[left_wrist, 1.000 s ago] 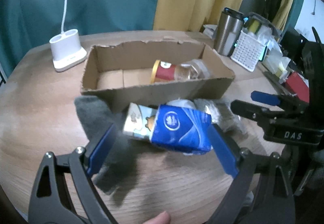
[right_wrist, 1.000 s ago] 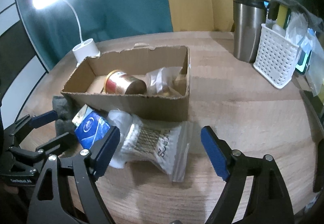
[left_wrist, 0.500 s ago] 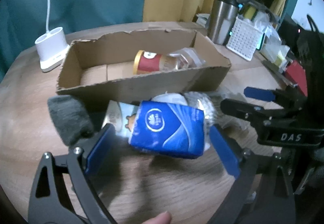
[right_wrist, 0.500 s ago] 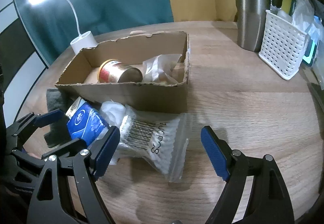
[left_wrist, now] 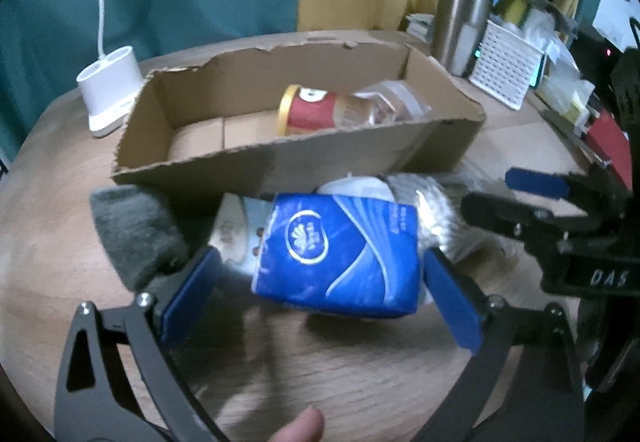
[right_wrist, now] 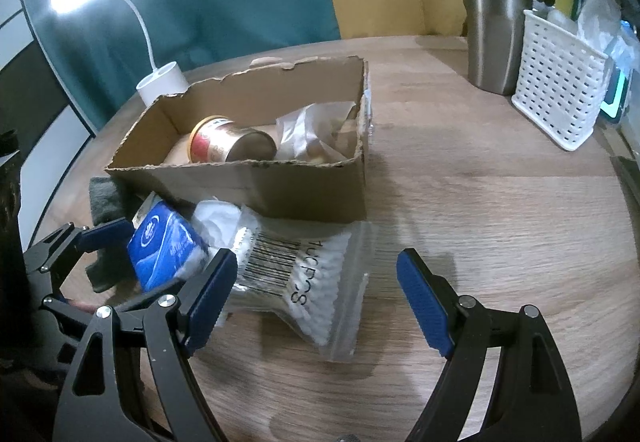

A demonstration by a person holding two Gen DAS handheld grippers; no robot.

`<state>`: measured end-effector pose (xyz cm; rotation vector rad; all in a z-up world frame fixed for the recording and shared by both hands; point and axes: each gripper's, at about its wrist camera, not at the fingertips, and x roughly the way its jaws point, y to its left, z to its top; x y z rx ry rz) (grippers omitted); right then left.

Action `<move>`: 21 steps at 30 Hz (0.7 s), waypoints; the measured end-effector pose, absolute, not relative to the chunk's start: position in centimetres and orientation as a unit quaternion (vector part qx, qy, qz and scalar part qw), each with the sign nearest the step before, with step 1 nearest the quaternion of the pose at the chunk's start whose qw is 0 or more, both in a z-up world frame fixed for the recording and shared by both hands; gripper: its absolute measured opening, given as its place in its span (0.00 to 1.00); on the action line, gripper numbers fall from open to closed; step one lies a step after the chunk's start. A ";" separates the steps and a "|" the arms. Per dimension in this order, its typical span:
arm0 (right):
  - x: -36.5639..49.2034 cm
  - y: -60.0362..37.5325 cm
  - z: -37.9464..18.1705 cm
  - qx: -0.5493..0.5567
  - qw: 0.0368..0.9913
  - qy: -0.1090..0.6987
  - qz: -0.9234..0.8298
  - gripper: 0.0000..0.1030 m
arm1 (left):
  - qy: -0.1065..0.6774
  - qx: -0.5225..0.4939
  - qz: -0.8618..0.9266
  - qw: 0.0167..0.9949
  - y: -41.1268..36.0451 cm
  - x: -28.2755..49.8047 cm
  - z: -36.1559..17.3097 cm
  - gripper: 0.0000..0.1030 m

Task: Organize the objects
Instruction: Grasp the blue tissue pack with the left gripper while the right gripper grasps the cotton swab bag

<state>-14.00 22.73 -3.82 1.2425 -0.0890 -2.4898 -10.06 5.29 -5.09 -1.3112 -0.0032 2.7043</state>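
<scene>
Left claw [left_wrist: 320,282]: jaws opening, spread wide, blue tissue pack [left_wrist: 340,254] between the pads, right pad close against the pack's edge, left pad apart from it; not gripped. Pack lying on the counter [left_wrist: 48,242] just in front of the cardboard box [left_wrist: 280,162], partly over a pale printed packet [left_wrist: 236,230]. Grey cloth [left_wrist: 132,226] to the pack's left, touching the box's front corner. A fingertip [left_wrist: 300,426] at the bottom edge of the left view.

Right claw [right_wrist: 320,298]: jaws parked well apart, nothing pressed. Clear bag of cotton swabs [right_wrist: 304,270] flat on the counter between and ahead of the pads, barcode up, its far end against the box front. Crumpled white plastic [right_wrist: 216,218] between swab bag and tissue pack.

Inside the box: red and gold can [right_wrist: 224,144] on its side, crinkled clear wrapper [right_wrist: 308,130] beside it at the right end; left part of the box floor bare.

Behind the box: white lamp base [right_wrist: 162,84], lamp lit. Far right of the counter: steel tumbler [right_wrist: 492,26] just beside a white perforated basket [right_wrist: 556,90] stuffed with a sponge and wrappers. Teal and yellow curtains behind.
</scene>
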 end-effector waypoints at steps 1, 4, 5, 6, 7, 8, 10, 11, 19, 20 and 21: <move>-14.1 22.6 -3.9 0.444 0.179 -0.034 -0.877 0.82 | -0.003 -0.435 0.898 0.068 5.2 -10.0 -5.1 0.98; -14.2 22.2 -4.1 0.449 0.183 -0.035 -0.874 0.82 | -0.006 -0.435 0.897 0.080 5.1 -10.0 -5.1 0.97; -14.3 22.1 -4.2 0.450 0.186 -0.036 -0.873 0.82 | -0.006 -0.434 0.897 0.082 5.1 -9.9 -5.1 0.97; -14.4 21.9 -4.3 0.452 0.188 -0.037 -0.871 0.82 | -0.006 -0.434 0.897 0.083 5.2 -10.0 -5.1 0.97; -14.5 21.8 -4.3 0.454 0.191 -0.040 -0.869 0.82 | -0.006 -0.434 0.897 0.084 5.2 -10.0 -5.2 0.95; -14.5 21.7 -4.4 0.456 0.195 -0.044 -0.867 0.82 | -0.005 -0.435 0.896 0.085 5.3 -10.0 -5.3 0.93; -14.7 21.5 -4.8 0.463 0.198 -0.047 -0.863 0.82 | 0.003 -0.434 0.897 0.087 5.4 -9.9 -5.4 0.87; -14.8 21.4 -4.9 0.464 0.196 -0.047 -0.863 0.82 | 0.005 -0.432 0.897 0.090 5.4 -9.8 -5.3 0.85; -15.1 20.8 -5.6 0.476 0.202 -0.050 -0.855 0.82 | 0.008 -0.428 0.898 0.099 5.4 -9.8 -5.1 0.72; -15.2 20.7 -5.6 0.477 0.203 -0.050 -0.854 0.81 | 0.007 -0.428 0.898 0.100 5.3 -9.8 -5.1 0.72; -15.2 20.7 -5.7 0.477 0.203 -0.052 -0.853 0.79 | 0.006 -0.427 0.899 0.101 5.3 -9.8 -5.0 0.72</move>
